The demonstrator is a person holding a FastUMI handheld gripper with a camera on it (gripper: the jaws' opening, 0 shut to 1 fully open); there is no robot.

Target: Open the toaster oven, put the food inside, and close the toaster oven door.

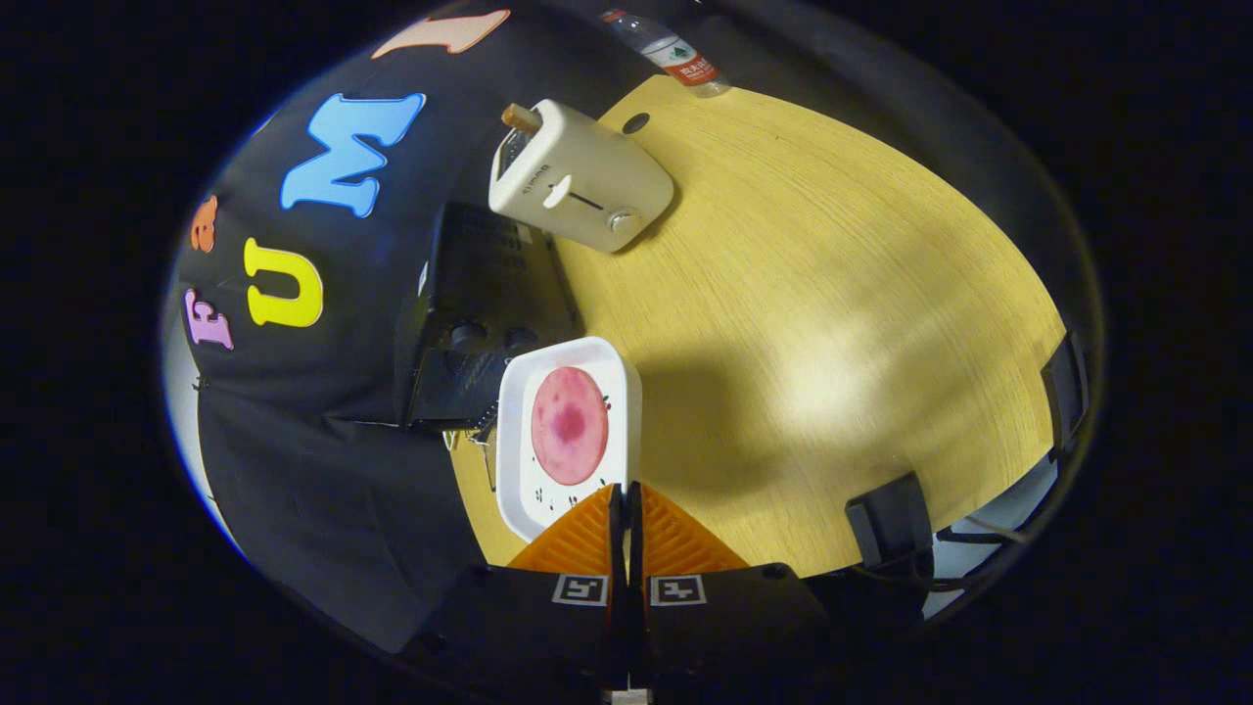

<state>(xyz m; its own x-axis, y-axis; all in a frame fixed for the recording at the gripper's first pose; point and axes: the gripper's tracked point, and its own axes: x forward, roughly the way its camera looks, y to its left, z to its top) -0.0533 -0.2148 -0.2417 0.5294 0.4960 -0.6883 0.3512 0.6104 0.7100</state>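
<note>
The gripper (626, 504) is pinching the near rim of a white plate (517, 460) carrying a pink food slice (569, 425), holding it just beside the black toaster oven (480, 313), above the wooden surface (832, 294) where a cream toaster (578, 176) is sitting.

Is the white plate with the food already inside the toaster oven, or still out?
Still out. The white plate with the pink slice is held at its rim by the shut tongs, in front of the black toaster oven.
</note>
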